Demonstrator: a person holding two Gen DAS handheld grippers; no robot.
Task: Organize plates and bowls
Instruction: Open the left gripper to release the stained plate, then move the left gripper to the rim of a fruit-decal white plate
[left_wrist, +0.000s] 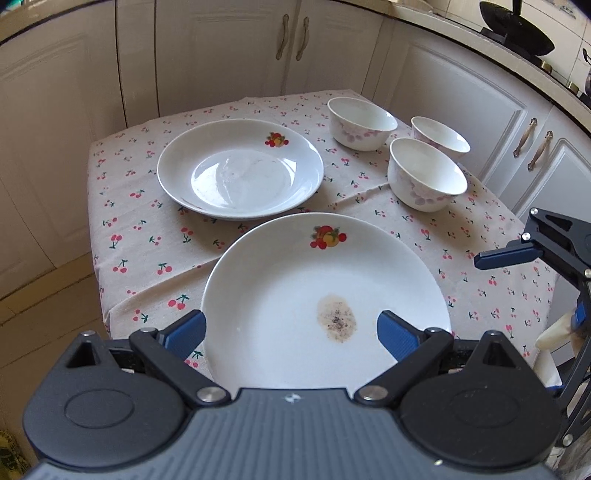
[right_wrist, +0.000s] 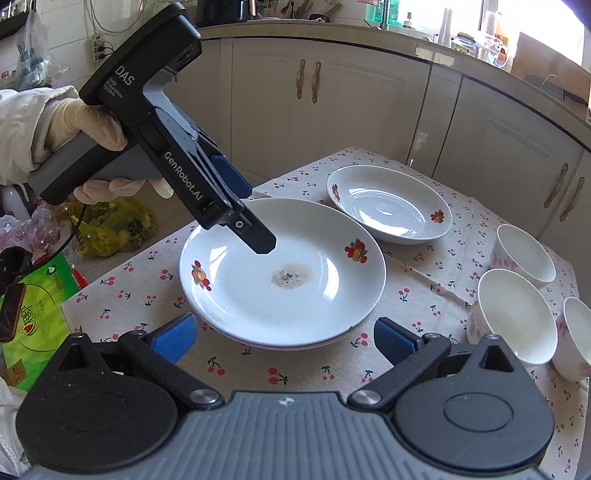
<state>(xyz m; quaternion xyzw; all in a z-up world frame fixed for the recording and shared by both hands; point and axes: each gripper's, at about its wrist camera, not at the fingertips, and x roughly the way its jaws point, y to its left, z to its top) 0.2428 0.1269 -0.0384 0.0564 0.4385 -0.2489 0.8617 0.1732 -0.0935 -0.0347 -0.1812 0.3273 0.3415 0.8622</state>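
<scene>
A white plate with a brown stain (left_wrist: 295, 295) (right_wrist: 288, 258) lies on the cherry-print tablecloth (left_wrist: 147, 236) near its front. A clean white plate (left_wrist: 240, 170) (right_wrist: 388, 203) lies behind it. Three white bowls with pink flowers (left_wrist: 360, 122) (left_wrist: 439, 138) (left_wrist: 424, 173) stand at the right; they also show in the right wrist view (right_wrist: 522, 251) (right_wrist: 513, 314) (right_wrist: 576, 338). My left gripper (left_wrist: 291, 332) is open, its fingers over the stained plate's near rim; it also shows in the right wrist view (right_wrist: 255, 236) above that plate. My right gripper (right_wrist: 284, 339) is open and empty, just before the stained plate.
White kitchen cabinets (left_wrist: 221, 55) surround the small table. Bags and a green package (right_wrist: 40, 314) lie on the floor left of the table. My right gripper's fingers (left_wrist: 509, 254) show at the right edge of the left wrist view.
</scene>
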